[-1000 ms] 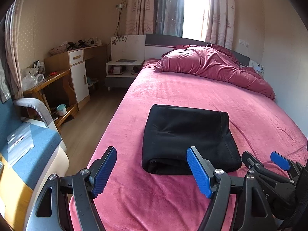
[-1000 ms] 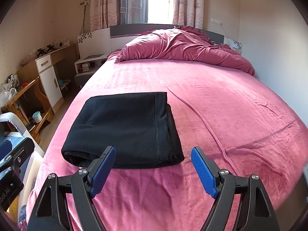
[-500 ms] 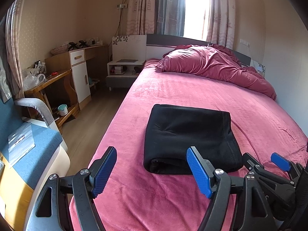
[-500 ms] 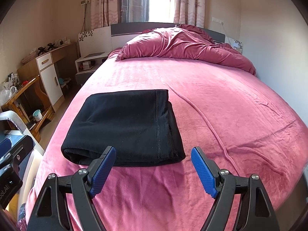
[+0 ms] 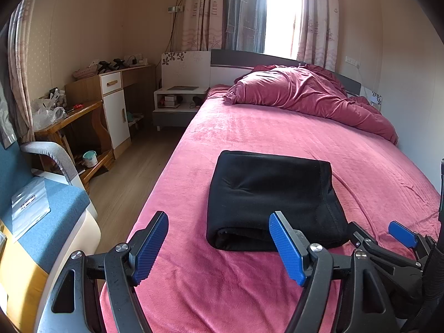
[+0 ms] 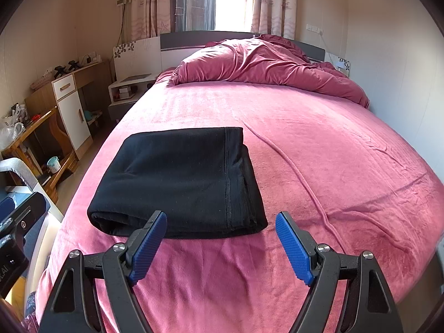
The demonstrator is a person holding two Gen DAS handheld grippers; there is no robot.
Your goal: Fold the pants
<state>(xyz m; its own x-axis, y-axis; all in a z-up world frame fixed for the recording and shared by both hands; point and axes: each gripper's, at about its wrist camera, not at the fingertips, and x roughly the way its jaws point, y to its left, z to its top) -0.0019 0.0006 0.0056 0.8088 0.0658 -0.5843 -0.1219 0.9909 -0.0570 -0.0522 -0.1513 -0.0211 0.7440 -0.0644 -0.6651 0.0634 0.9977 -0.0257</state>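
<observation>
Two grippers, one garment: both sets of tongs spread wide, nothing between the pads of either.
left gripper (image 5: 219,249): hangs over the near-left part of the bed (image 5: 277,144), jaws apart and empty; pads clear of the cloth, the right-hand pad lines up in view with the bundle's near edge but whether it touches cannot be told.
pants (image 6: 177,177): black, folded into a squarish stack of several layers, lying flat on the pink cover toward the bed's near-left corner, close to the left edge; task looks about done.
pants, left side: rounded fold, thick and closed, layers tucked in.
pants, right side: stitched hem or waistband line running front to back, free layer edges stacked below it.
handling, judged: soft fleece-like knit, light, floppy, not fragile; plush cover under it grips rather than slides, so dragging would likely bunch the stack.
where to hold, judged: if moved, pinch all layers at the two near corners, or slide a jaw under the thick rounded fold; taking the top layer alone at the right side would probably peel the stack open.
right gripper (image 6: 222,247): over the bed's near edge, just short of the bundle's near-right corner, jaws wide and empty.
duvet (image 6: 263,66): crumpled at the head of the bed, well apart from the pants.
</observation>
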